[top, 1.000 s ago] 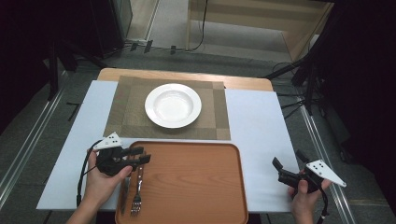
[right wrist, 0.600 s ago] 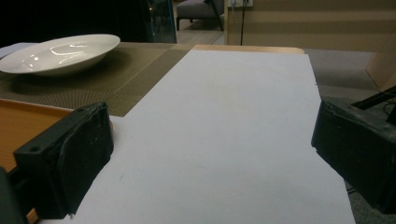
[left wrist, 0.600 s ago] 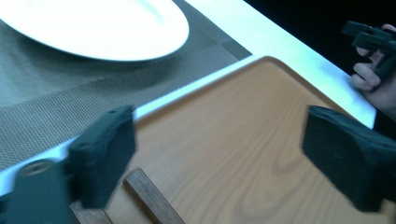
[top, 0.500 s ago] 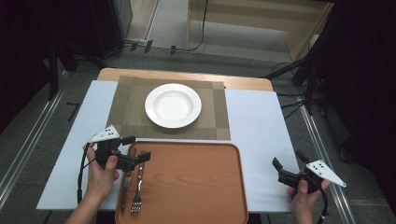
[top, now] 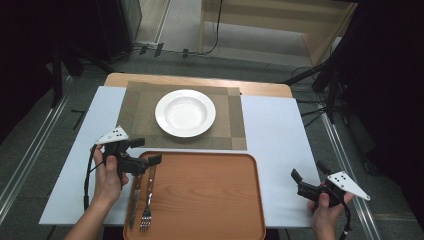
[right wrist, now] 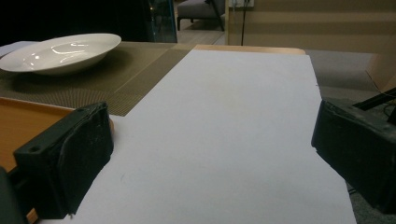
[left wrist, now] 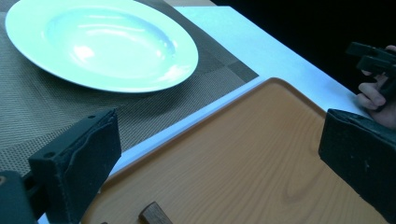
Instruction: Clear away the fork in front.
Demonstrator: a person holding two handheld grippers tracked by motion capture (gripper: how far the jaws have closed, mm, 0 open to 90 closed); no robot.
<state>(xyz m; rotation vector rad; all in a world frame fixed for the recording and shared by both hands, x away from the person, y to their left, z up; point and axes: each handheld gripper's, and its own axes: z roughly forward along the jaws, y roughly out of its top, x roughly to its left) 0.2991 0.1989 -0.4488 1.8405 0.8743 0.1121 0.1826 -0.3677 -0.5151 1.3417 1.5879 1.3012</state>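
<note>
- Here, my left gripper [top: 146, 151] sits at the lower left of the high view, just over the upper left corner of the tray [top: 210, 200], with my left hand [top: 107, 172] wrapped around its body.
- Its jaws have just been opening and now stand wide apart with nothing between them; in the left gripper view I see only bare tray wood [left wrist: 261, 158] and the mat [left wrist: 42, 116] through the gap.
- The knife [top: 136, 192] and the fork [top: 147, 200] lie side by side along the left edge of the tray, handles pointing up the frame, the knife to the left of the fork.
- The brown end of one handle [left wrist: 154, 214] shows at the bottom middle of the left gripper view, below the open jaws and not touched by them; I cannot tell which of the two it belongs to.
- The white plate [top: 185, 112] rests in the middle of the woven mat [top: 235, 130], upper centre of the high view, well apart from the cutlery.
- My right gripper [top: 306, 181] is at the lower right of the high view, over the white table cover [top: 275, 130] and off the right side of the tray, held in my right hand [top: 327, 210].
- Its jaws also stand wide apart and hold nothing; the right gripper view shows plain white cover [right wrist: 224, 130] between them, with the plate [right wrist: 60, 51] at the upper left.
</note>
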